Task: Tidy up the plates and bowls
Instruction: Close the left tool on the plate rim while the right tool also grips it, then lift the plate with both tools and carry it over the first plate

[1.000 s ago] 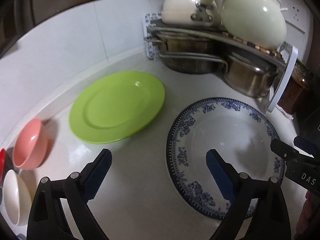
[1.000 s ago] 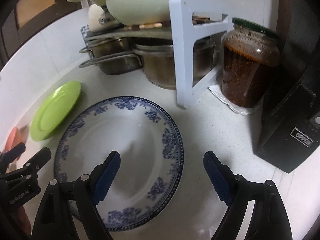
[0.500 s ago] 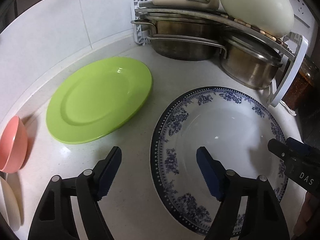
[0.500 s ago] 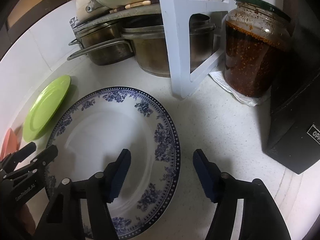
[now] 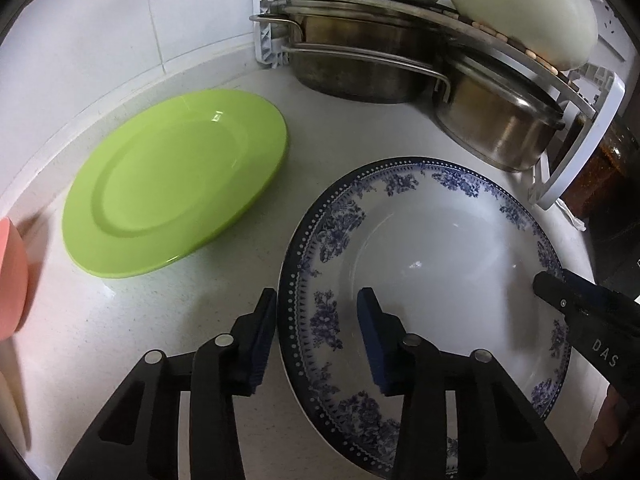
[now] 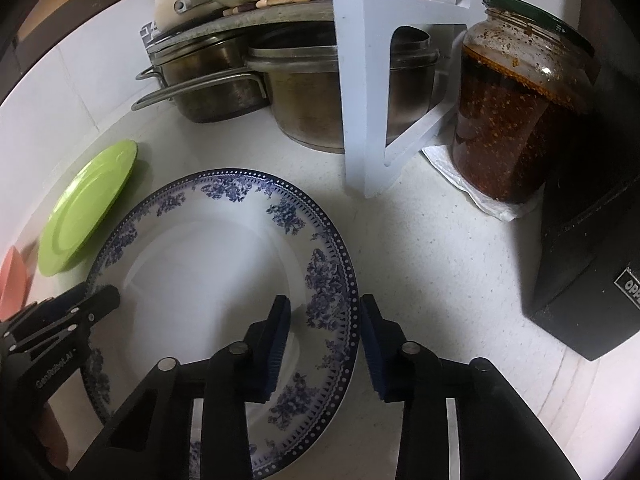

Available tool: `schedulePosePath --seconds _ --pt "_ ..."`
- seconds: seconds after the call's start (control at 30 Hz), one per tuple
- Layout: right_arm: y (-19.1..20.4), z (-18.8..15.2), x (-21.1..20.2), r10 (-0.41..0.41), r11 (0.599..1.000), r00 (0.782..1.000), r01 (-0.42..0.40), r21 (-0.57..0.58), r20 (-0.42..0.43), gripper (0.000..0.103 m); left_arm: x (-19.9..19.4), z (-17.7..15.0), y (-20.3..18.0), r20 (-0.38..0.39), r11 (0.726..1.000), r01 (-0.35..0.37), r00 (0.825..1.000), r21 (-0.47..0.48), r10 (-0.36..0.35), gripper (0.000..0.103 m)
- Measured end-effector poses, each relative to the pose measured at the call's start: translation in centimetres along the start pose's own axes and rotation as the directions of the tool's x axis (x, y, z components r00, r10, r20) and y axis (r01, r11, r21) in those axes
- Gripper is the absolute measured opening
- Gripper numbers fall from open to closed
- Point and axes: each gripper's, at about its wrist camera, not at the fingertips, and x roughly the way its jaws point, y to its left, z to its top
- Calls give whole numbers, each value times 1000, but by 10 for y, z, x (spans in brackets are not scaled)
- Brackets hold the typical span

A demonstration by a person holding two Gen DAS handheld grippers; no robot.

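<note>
the left tool (image 5: 316, 336) is reaching low over the tabletop (image 5: 168, 320), its fingers apart and straddling the near left rim of the blue-patterned plate (image 5: 432, 256). the right tool (image 6: 322, 340) is doing likewise at the plate's right rim, fingers apart. the plate is lying flat, empty, just beside the green plate (image 5: 176, 192). pots (image 5: 360, 68) are sitting under a rack, beside a jar (image 6: 516, 120) holding dark red paste.

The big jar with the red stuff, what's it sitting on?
The jar stands on a folded white paper towel on the counter. Only the towel's edges show; the part under the jar is covered.
</note>
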Motion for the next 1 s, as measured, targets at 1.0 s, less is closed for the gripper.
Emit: schedulePosePath --seconds 1.0 --pt "53 -27 -72 75 988 997 -69 -136 35 34 -95 -47 47 87 989 -89 991 -122 100 36"
